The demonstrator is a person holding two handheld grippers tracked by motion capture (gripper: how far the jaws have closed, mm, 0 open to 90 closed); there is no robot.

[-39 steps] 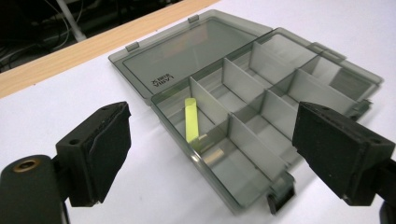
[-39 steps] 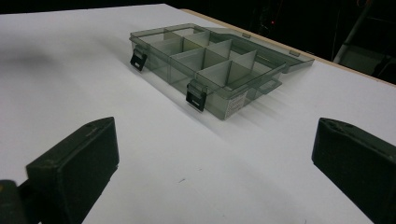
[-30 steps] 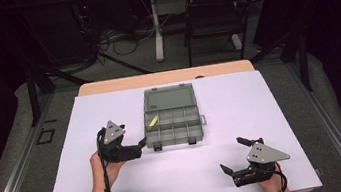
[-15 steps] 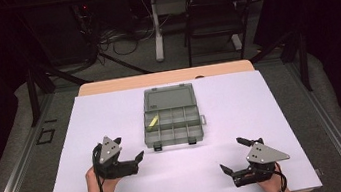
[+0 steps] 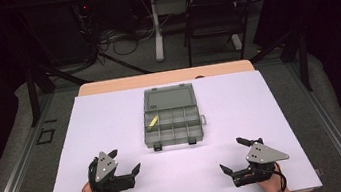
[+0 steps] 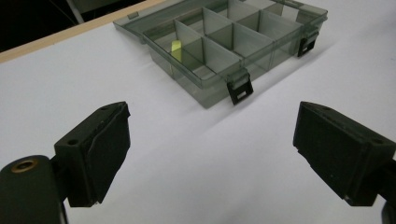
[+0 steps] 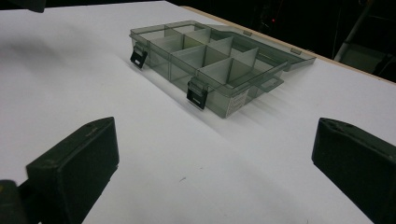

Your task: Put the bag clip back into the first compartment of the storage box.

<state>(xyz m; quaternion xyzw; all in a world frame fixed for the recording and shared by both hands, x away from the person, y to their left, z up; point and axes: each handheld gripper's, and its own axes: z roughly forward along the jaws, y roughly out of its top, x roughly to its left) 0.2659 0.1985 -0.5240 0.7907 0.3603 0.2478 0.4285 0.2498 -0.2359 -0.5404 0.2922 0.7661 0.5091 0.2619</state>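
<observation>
A clear grey compartment box (image 5: 172, 126) lies open in the middle of the white table (image 5: 110, 114), its lid folded flat toward the far side. A small yellow piece (image 5: 152, 122) lies in its left rear compartment, and it is also seen in the left gripper view as the yellow piece (image 6: 176, 46). My left gripper (image 5: 126, 161) rests near the front left edge, open and empty, aimed at the box (image 6: 224, 42). My right gripper (image 5: 232, 155) sits near the front right edge, open and empty, facing the box (image 7: 210, 60) and its two black latches.
A wooden table edge (image 5: 166, 78) runs behind the white surface. Beyond it stand a dark chair (image 5: 211, 19), a desk leg and floor cables. Bare white table lies between both grippers and the box.
My left gripper has drawn back from beside the box toward the front left edge of the table. The right gripper has stayed put.
</observation>
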